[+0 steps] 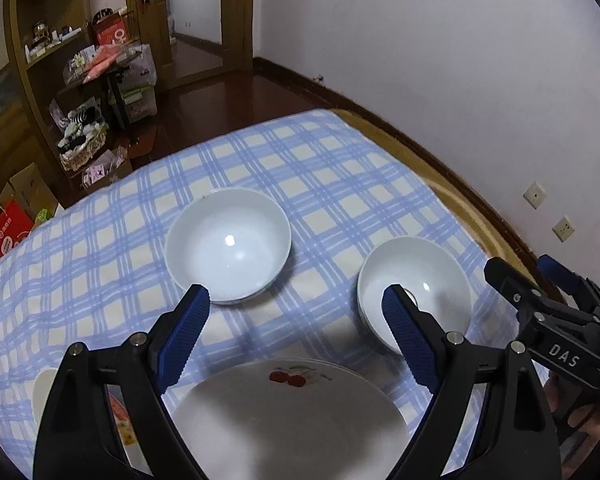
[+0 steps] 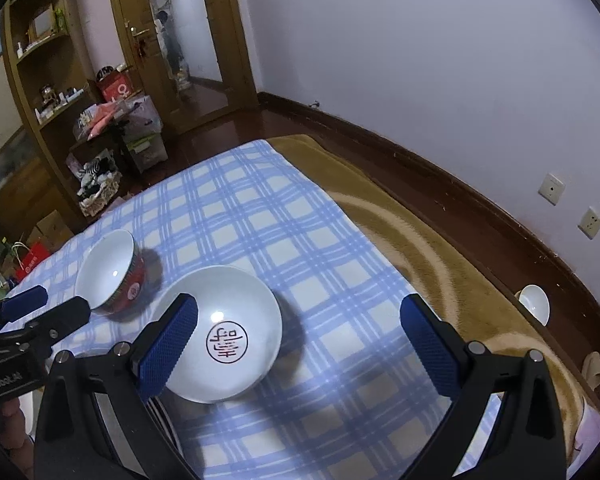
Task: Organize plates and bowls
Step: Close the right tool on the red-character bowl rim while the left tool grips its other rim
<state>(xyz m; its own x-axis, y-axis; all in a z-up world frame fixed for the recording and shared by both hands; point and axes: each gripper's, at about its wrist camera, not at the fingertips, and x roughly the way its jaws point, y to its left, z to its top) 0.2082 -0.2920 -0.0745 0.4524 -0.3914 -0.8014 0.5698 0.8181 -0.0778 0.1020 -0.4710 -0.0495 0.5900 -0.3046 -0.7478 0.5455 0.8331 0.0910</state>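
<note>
dishes all over a blue and white checked cloth (image 1: 320, 168) here, spread on what looks like a bed or low surface, can't really tell which. from the left wrist view the left claw (image 1: 296, 300) is spread wide with nothing between its blue pads, hanging over the cloth. just past its left finger sits a big white bowl (image 1: 228, 240), upright and empty. its right finger overlaps a smaller white bowl (image 1: 428, 276) in the picture, but whether it touches i can't tell. right under the claw, nearest the camera, is a white plate with red cherries (image 1: 292, 408) painted near its far rim. another white dish edge (image 1: 44, 392) peeks out at the far left behind the claw's arm, mostly hidden. the right claw (image 1: 536, 276) pokes in from the right edge of that view. from the right wrist view the right claw (image 2: 300, 320) is also wide open and holding nothing. its left finger sits over the near rim of a white bowl with a red round mark (image 2: 228, 320) inside. beyond that, to the left, is a bowl that's red outside and white inside (image 2: 112, 272), close to the marked one but apart. far off right, on the brown blanket (image 2: 440, 240) by the wall, there's one more small white bowl (image 2: 534, 304).
</note>
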